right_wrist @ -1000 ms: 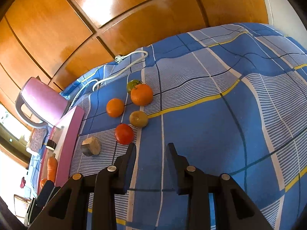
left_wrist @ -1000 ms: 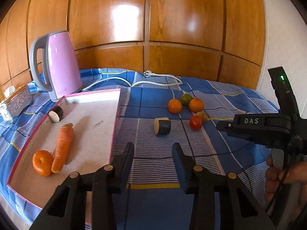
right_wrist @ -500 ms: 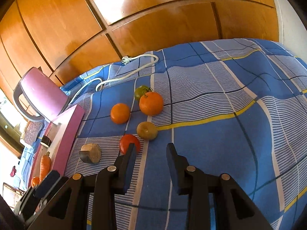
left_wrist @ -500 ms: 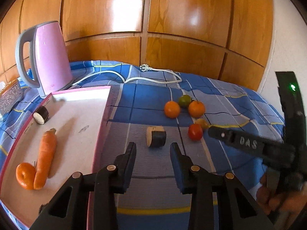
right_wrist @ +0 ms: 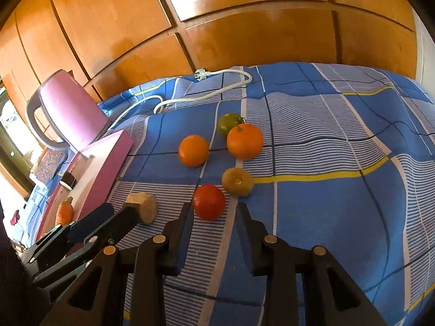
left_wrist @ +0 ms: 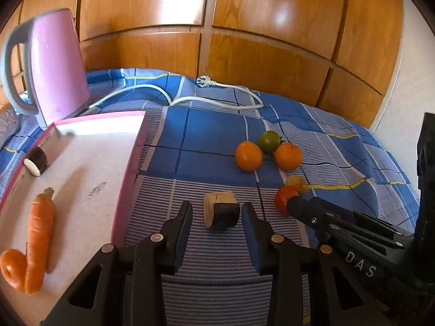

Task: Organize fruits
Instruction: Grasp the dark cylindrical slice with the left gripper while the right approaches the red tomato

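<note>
Left tool (left_wrist: 216, 217) stands apart astride the eggplant chunk (left_wrist: 221, 213) on the blue checked cloth (left_wrist: 214, 135), pads clear. Right tool (right_wrist: 216, 212) gapes, red tomato (right_wrist: 208, 201) at its fingertips, untouched.

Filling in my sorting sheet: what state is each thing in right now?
left gripper: open, around the eggplant piece.
eggplant piece: on the cloth, ungripped.
right gripper: open, at the red tomato.
red tomato: on the cloth, ungripped.
carrot: lying on the tray.
kettle plug: unplugged.
</note>
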